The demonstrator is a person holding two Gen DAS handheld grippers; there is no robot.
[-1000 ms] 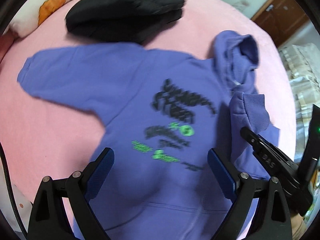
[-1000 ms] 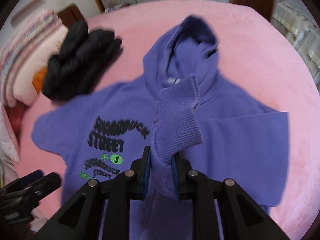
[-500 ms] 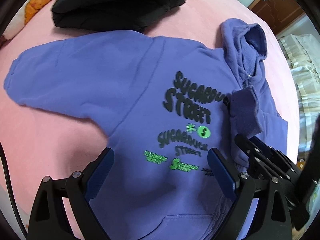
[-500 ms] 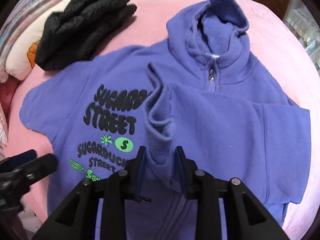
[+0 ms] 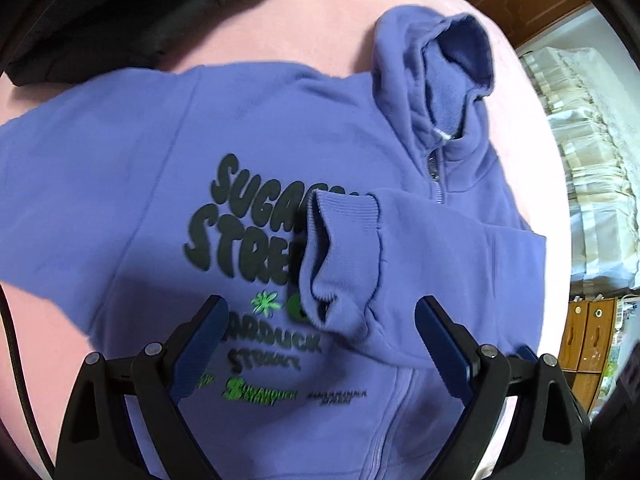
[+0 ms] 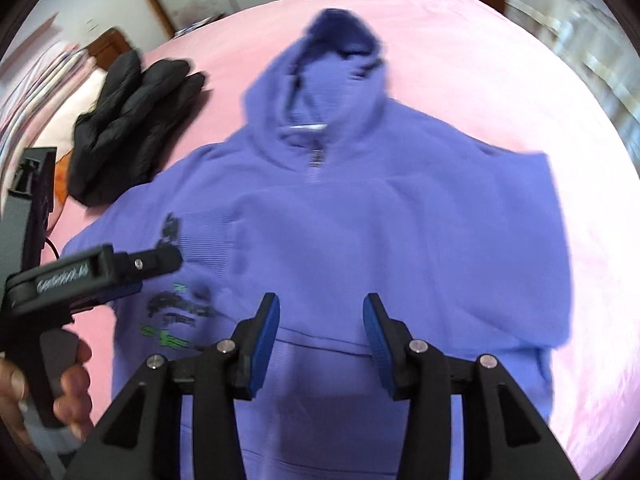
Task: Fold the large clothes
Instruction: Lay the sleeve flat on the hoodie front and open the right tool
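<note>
A purple zip hoodie (image 5: pixel 132 184) with black and green print lies front up on a pink bed, hood away from me; it also shows in the right wrist view (image 6: pixel 400 232). Its right sleeve is folded across the chest, with the ribbed cuff (image 5: pixel 340 256) lying loose over the print. My left gripper (image 5: pixel 320 340) is open and empty, just above the cuff. My right gripper (image 6: pixel 320 320) is open and empty above the hoodie's front pocket. The left gripper also shows from the side in the right wrist view (image 6: pixel 132 268).
A black padded jacket (image 6: pixel 128 128) lies on the pink bed (image 6: pixel 500 60) beyond the hoodie's left shoulder, also in the left wrist view (image 5: pixel 132 12). Pillows (image 6: pixel 52 92) lie behind it. Wooden cabinets (image 5: pixel 584 340) and stacked bedding (image 5: pixel 592 160) stand off the bed's right side.
My right gripper has let go of the sleeve cuff, opened and pulled back. The cuff now lies on the chest. My left gripper has moved toward the cuff.
</note>
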